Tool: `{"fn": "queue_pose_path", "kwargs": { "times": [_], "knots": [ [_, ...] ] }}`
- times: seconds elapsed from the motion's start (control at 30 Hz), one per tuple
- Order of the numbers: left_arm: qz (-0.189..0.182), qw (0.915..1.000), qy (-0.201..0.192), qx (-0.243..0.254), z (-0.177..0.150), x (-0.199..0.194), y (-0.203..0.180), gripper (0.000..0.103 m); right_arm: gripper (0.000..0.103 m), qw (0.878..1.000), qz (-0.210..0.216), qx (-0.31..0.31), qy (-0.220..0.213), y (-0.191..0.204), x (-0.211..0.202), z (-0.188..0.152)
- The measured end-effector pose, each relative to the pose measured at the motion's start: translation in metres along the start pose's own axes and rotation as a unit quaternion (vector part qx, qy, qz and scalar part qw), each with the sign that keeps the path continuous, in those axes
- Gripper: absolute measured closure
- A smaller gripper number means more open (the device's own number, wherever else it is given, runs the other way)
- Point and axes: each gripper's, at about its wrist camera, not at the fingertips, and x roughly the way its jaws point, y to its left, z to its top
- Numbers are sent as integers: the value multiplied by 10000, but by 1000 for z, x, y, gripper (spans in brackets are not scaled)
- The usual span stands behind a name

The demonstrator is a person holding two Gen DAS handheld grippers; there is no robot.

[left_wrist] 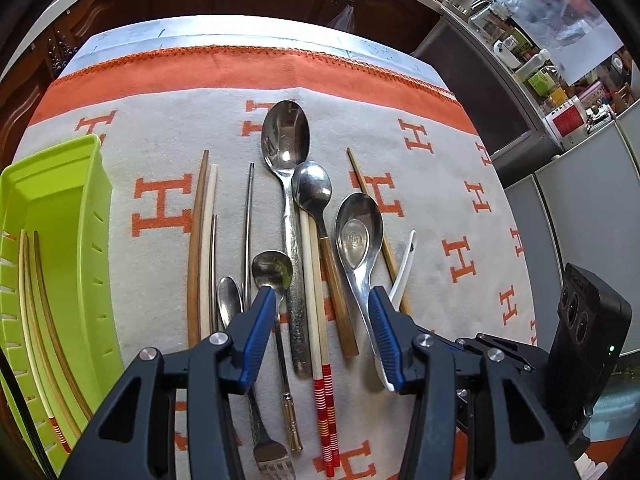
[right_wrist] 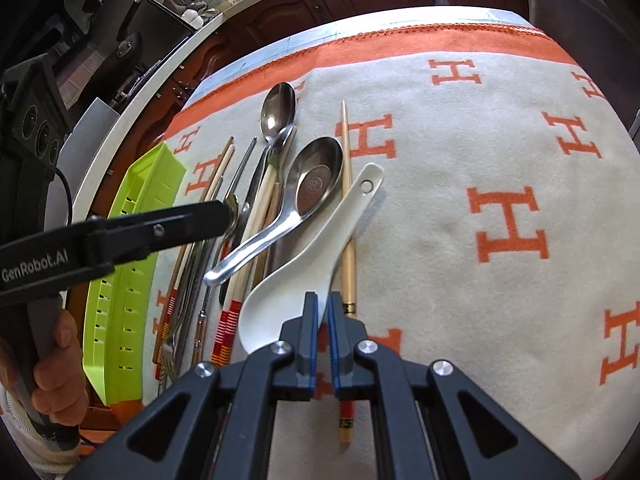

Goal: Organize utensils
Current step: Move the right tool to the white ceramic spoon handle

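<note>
Several utensils lie side by side on an orange-and-grey cloth (left_wrist: 160, 128): a large steel spoon (left_wrist: 285, 136), a wooden-handled spoon (left_wrist: 314, 190), a steel soup spoon (left_wrist: 358, 232), a small spoon (left_wrist: 272, 268), chopsticks (left_wrist: 198, 240), red-striped chopsticks (left_wrist: 320, 320), a fork (left_wrist: 272, 460) and a white ceramic spoon (right_wrist: 296, 264). My left gripper (left_wrist: 322, 300) is open just above the handles, holding nothing. My right gripper (right_wrist: 323, 300) is nearly shut and empty, over the white spoon's bowl and a light chopstick (right_wrist: 347, 208).
A lime green slotted tray (left_wrist: 60, 208) stands at the left and holds a few chopsticks (left_wrist: 36, 312); it also shows in the right wrist view (right_wrist: 132, 248). Dark wooden cabinets lie beyond the table's far edge. A cluttered counter (left_wrist: 560, 72) is at the right.
</note>
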Motion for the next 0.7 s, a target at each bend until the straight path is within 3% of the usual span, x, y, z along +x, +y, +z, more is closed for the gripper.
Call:
{"fn": "queue_pose_path", "kwargs": {
  "times": [0.53, 0.7],
  "knots": [
    [-121, 9997, -157, -137, -9, -11, 8, 57, 84, 10000, -91, -21, -30, 12, 2, -1],
    [-155, 9995, -213, -178, -14, -17, 12, 57, 83, 9994, -318, -154, -69, 23, 6, 1]
  ]
}}
